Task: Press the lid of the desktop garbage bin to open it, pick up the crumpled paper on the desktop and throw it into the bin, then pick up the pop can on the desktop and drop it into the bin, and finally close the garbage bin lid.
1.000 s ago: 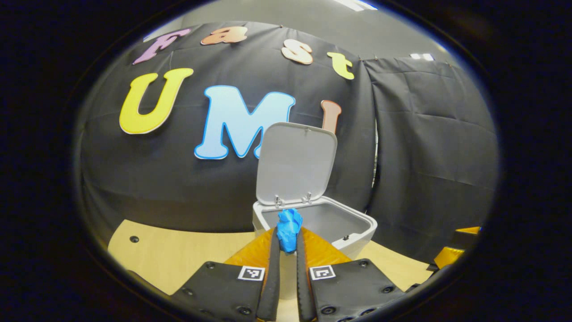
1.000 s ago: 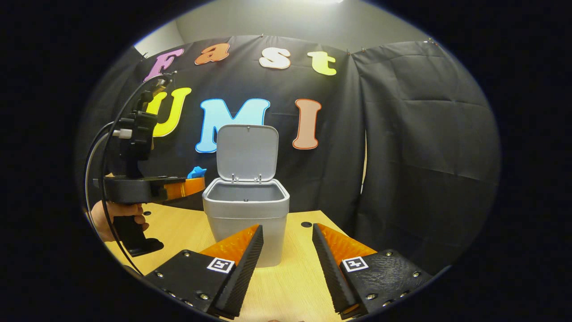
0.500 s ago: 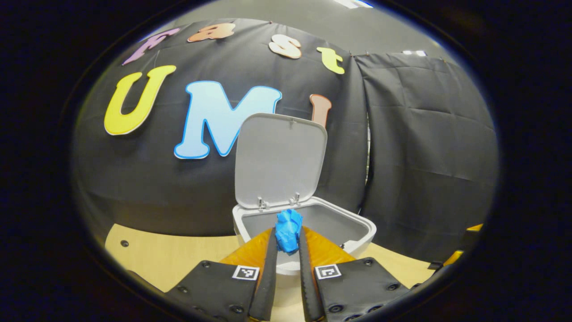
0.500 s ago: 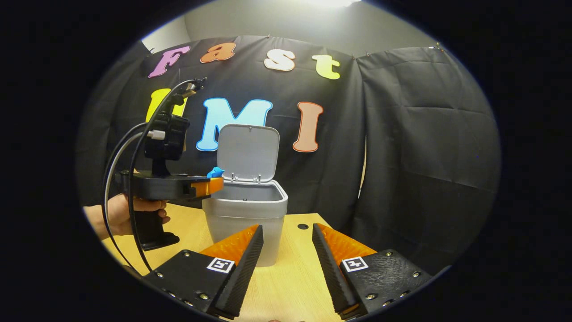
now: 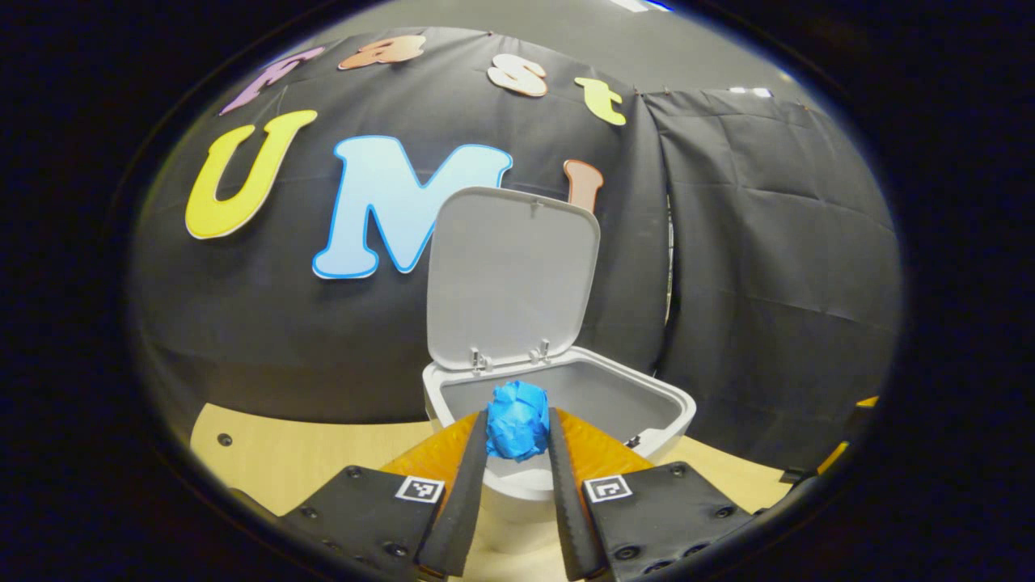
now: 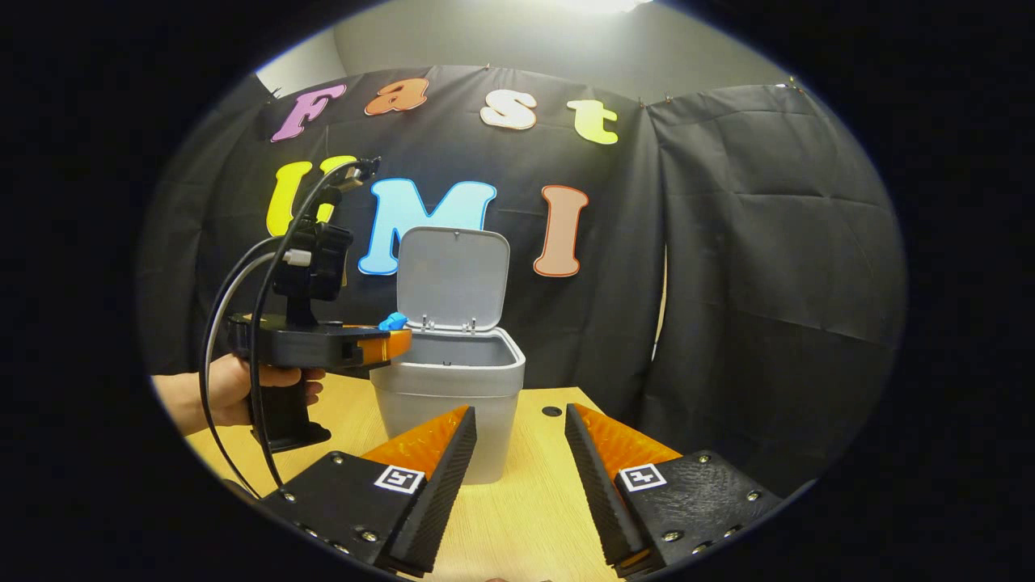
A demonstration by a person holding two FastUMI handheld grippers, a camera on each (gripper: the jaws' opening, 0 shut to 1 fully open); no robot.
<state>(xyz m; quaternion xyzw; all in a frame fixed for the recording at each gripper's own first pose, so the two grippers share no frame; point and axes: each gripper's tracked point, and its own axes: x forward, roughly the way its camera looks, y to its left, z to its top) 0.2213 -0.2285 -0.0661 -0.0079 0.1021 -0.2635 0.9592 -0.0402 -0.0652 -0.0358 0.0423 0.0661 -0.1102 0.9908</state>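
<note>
1. Left gripper view: left gripper (image 5: pixel 517 440) pinches the crumpled blue paper ball (image 5: pixel 517 431) between both fingers, just over the near rim of the grey plastic bin (image 5: pixel 675 416), its lid (image 5: pixel 511 279) upright.
2. Risk: released this close to the rim, the ball may bounce out.
3. Right gripper (image 6: pixel 519 449) hangs wide, empty.

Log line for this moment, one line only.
phase: paper to bin | left gripper: shut on crumpled paper, at bin rim | lid: open | right gripper: open, empty

The left gripper (image 5: pixel 517 432) has carried the blue crumpled paper (image 5: pixel 517 420) rightward in the right gripper view to the bin (image 6: pixel 447 380) rim, its fingers (image 5: pixel 465 493) now slightly wider apart.
</note>
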